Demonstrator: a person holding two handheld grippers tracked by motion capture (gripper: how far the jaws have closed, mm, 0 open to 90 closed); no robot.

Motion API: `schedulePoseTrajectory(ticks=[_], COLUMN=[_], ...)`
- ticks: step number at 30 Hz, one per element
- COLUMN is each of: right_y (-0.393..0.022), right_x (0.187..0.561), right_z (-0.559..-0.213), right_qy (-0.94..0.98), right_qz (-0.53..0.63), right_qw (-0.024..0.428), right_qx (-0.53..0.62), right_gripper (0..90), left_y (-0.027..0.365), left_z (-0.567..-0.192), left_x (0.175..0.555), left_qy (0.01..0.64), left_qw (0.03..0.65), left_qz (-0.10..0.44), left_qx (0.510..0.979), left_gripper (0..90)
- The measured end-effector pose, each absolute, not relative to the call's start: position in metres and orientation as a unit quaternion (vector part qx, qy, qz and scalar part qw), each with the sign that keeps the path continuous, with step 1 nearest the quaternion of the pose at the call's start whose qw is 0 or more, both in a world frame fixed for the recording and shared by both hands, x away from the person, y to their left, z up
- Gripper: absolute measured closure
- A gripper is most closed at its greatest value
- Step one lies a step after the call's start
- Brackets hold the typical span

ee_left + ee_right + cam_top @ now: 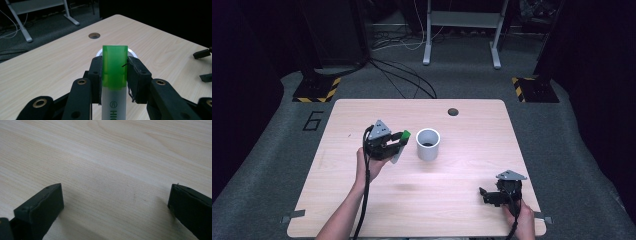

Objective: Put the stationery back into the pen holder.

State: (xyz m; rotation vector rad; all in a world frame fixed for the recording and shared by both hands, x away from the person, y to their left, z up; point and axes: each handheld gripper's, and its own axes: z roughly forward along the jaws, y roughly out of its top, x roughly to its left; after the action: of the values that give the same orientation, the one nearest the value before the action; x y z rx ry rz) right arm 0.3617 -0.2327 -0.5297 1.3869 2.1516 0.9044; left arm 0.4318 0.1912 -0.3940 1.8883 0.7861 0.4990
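A highlighter with a green cap and a white barrel sits between the pads of my left gripper, which is shut on it. From above, that gripper is held over the table's left half, and the highlighter's green cap points toward a white cup just to its right. In the left gripper view the cup's rim peeks out behind the cap. My right gripper rests low near the table's front right corner, jaws spread wide over bare wood.
The light wooden table has a round cable hole at its far edge. Beyond it lie grey carpet, loose cables and a white desk frame. Hazard-striped stand bases flank the far corners.
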Motion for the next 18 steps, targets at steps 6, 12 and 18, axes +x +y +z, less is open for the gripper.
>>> schedulePoseTrajectory(ticks=[6,12,18], right_y=[-0.233,-0.233,-0.233], right_x=[0.362,0.362,0.362], right_z=[-0.53,-0.53,-0.53], right_qy=[0.774,0.774,0.774], right_qz=[0.326,0.326,0.326], right_qw=[0.212,0.212,0.212], right_qx=[0.499,0.499,0.499], right_gripper=[0.0,0.0,0.0], left_y=[0.187,0.18,0.17], left_z=[-0.382,-0.372,-0.361], left_x=[0.439,0.444,0.453], left_qy=[0.318,0.308,0.295], left_qw=[0.507,0.512,0.522], left_qz=[0.213,0.217,0.222], left_qx=[0.772,0.772,0.769], left_gripper=[67.1,67.1,67.1])
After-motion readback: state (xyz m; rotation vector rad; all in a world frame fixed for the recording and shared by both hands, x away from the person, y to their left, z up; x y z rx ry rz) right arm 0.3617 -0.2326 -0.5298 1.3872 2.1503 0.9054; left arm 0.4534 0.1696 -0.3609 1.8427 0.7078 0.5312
